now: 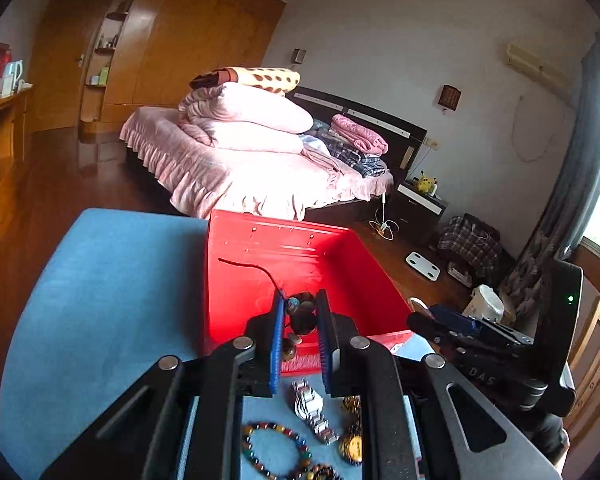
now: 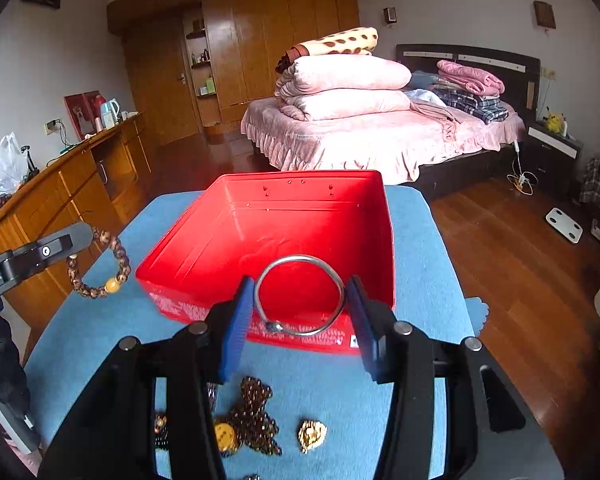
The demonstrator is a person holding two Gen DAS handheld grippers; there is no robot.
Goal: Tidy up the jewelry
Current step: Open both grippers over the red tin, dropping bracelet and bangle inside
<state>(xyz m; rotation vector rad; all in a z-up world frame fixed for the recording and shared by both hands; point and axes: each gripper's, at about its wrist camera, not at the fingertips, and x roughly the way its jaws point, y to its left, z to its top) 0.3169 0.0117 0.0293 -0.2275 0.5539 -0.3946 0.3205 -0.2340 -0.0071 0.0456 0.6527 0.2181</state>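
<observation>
- Red box (image 2: 300,220), centre frame, looks bare inside.
- Left gripper (image 1: 300,314) clenches a bead bracelet (image 1: 302,312); right gripper (image 2: 300,300) clamps a silver bangle (image 2: 300,296).
- Watch (image 1: 312,408), more pieces wait, lower frame.

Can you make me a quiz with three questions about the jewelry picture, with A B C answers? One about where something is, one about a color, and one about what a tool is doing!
1. Where is the watch?
A. in the box
B. on the blue cloth
C. on the bed

2. What colour is the box?
A. red
B. green
C. white

3. What is the right tool doing?
A. hanging open with nothing in it
B. holding a silver bangle
C. holding a gold brooch

Answers:
1. B, it lies on the blue cloth in front of the box.
2. A, all its walls are bright red.
3. B, the silver bangle sits between its blue pads, over the box's near edge.
</observation>
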